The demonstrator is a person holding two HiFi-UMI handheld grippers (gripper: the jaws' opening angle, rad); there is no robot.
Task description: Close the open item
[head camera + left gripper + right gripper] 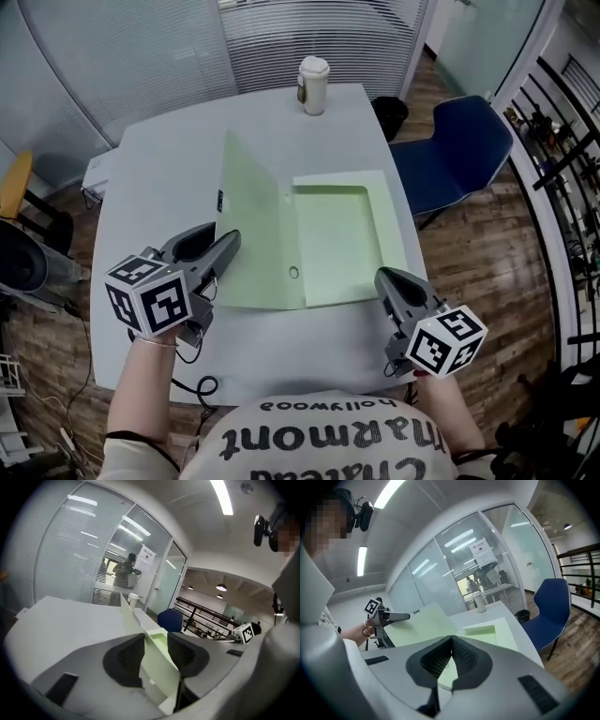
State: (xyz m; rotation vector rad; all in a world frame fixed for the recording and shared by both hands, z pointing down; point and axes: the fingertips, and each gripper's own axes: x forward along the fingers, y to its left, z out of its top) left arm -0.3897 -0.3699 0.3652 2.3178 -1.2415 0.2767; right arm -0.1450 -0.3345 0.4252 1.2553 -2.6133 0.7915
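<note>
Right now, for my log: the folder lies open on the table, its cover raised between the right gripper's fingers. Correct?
Wrong gripper: the left gripper view shows the cover between the left gripper's fingers. The folder does lie open on the table, cover raised.

Lidded cup [313,84] upright at far edge of white table [169,169]; blue chair [455,155] right of table, black bin [389,114] beside it; wood floor [487,253]

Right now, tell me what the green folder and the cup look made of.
The folder looks like thin matte plastic, pale green; its raised cover stands stiff without sagging. The cup is likely paper with a white plastic lid: tan body, domed cap.
</note>
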